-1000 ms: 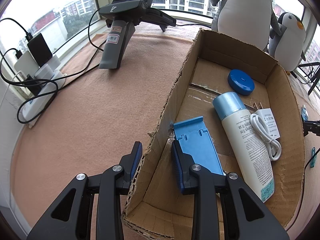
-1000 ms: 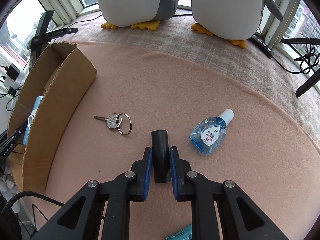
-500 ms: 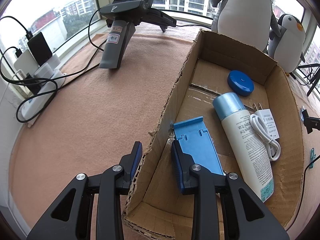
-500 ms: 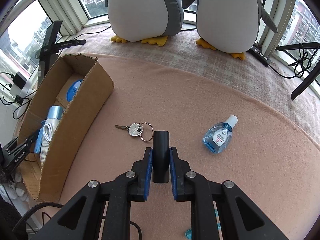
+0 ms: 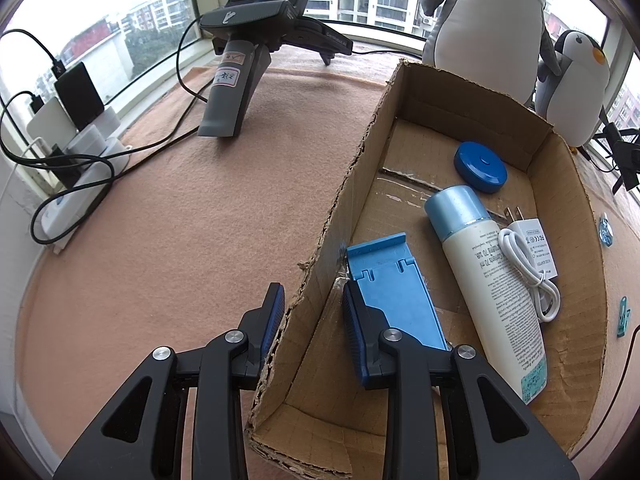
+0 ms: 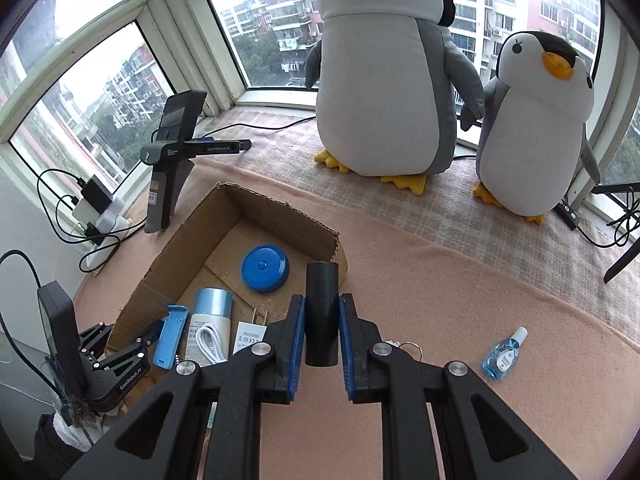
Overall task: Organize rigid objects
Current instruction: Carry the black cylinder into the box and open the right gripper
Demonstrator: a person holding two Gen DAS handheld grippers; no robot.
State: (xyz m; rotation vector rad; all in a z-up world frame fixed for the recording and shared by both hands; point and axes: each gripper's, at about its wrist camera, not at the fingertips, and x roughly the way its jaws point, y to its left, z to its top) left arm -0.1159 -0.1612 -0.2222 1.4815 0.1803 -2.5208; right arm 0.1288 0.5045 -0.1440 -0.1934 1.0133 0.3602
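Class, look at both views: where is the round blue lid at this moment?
The round blue lid lies on the floor of the cardboard box, near its far end. It sits just beyond the cap of the white bottle, left of the black tube in the right wrist view.

Left gripper spread wide, right gripper clamped, raised

The cardboard box is matt brown paperboard with rough, torn edges, and the table is covered in soft, napped peach cloth. Inside the box lie a smooth blue plastic stand, a glossy blue plastic disc at 12 o'clock, and a satin bottle. The right claw holds a matt black tube. The penguins look plush.
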